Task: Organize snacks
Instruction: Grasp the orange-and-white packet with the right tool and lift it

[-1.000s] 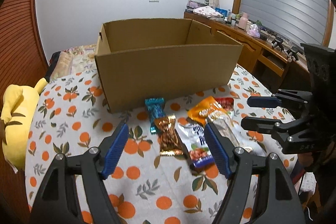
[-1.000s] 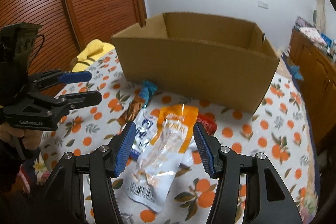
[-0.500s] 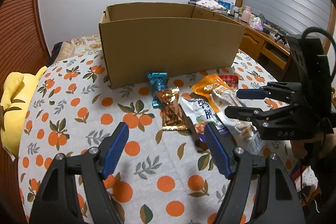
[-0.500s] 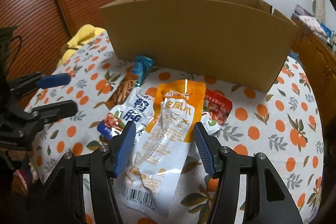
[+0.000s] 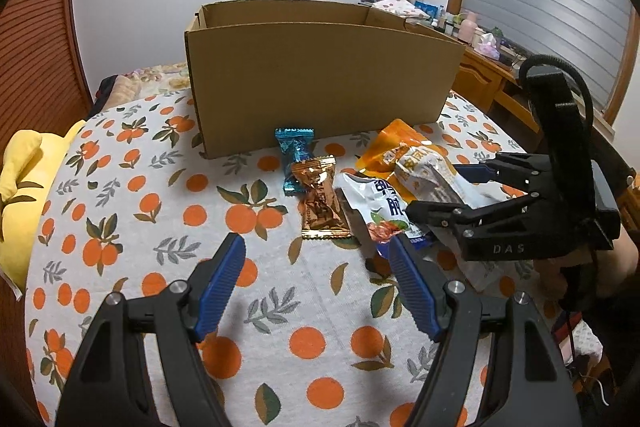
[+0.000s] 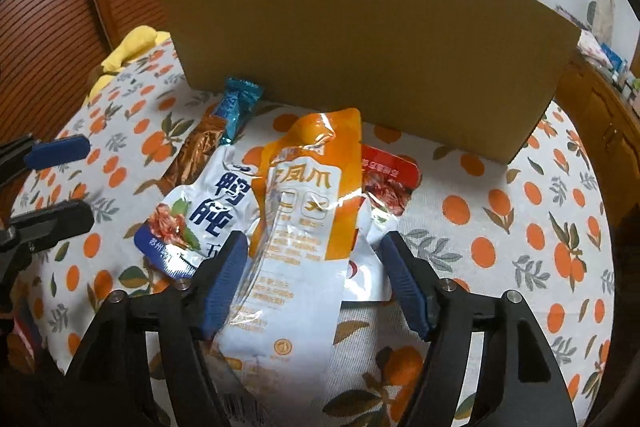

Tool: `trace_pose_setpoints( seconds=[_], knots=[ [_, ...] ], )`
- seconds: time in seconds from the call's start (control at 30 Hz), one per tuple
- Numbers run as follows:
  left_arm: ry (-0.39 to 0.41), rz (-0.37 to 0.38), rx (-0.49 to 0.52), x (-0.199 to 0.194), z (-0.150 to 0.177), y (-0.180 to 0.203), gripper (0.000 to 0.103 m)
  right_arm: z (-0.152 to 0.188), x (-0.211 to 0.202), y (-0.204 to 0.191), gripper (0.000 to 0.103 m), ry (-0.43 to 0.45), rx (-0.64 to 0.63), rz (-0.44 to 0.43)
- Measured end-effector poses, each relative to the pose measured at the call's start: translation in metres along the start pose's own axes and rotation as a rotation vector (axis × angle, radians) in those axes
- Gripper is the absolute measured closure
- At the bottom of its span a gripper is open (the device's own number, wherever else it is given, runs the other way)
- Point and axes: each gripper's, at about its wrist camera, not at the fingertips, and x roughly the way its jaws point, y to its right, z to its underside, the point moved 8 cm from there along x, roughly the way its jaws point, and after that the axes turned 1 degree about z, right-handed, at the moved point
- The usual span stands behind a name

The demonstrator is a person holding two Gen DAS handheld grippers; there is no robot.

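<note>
Now the right gripper, just opening wider, straddles the orange pouch; left gripper gapes empty.

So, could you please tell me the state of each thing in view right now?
Cardboard box: upright, open-topped, on the table.
Orange pouch: lying on the other packets, between the right gripper's open fingers, which have just been opening.
White pouch: flat, partly under the orange pouch.
Red packet: flat, partly covered.
Brown packet: flat.
Blue candy: flat, by the box.
Left gripper: open, empty.
</note>
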Motion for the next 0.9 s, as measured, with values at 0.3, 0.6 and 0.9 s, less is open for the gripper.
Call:
trace_pose_setpoints(
  seconds=[0.3, 0.6, 0.9],
  knots=[
    [-0.015, -0.001, 0.001, 0.007, 0.003, 0.002, 0.028, 0.000, -0.020, 0.007, 0.055, 0.054, 0.022, 0.005],
    [-0.034, 0.013, 0.023, 0.018, 0.002, 0.015, 0.028, 0.001, -0.044, 0.014, 0.085, 0.104, 0.040, -0.038],
    [-0.052, 0.044, 0.052, 0.035, -0.013, 0.036, 0.029, 0.008, -0.061, 0.023, 0.086, 0.143, 0.074, -0.065]
  ],
)
